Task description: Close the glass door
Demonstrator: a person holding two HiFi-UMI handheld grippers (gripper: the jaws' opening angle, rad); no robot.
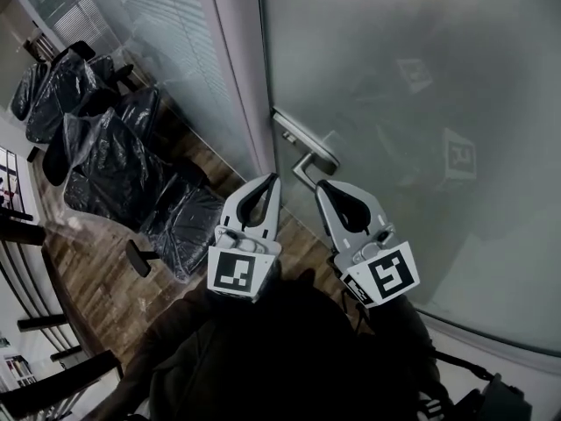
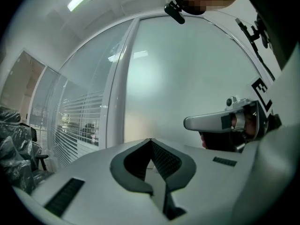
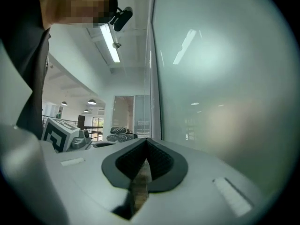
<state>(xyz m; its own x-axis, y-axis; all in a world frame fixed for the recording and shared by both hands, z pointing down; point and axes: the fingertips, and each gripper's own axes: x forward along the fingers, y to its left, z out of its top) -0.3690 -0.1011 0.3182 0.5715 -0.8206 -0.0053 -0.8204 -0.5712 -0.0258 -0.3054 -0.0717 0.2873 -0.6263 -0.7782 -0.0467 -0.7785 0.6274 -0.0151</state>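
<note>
Straight ahead, the frosted glass door (image 1: 394, 86) stood beside its white frame (image 1: 235, 68), with its lever handle (image 1: 308, 153) just above both grippers. The right gripper (image 1: 322, 185) and the left gripper (image 1: 274, 178) each had their jaws pressed together and held nothing. Plastic-wrapped chairs (image 1: 114, 160) stood well apart on the left.

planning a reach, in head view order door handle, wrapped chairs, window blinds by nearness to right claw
1. door handle, just ahead of the right claw
2. wrapped chairs, off to the left
3. window blinds, far upper left
</note>
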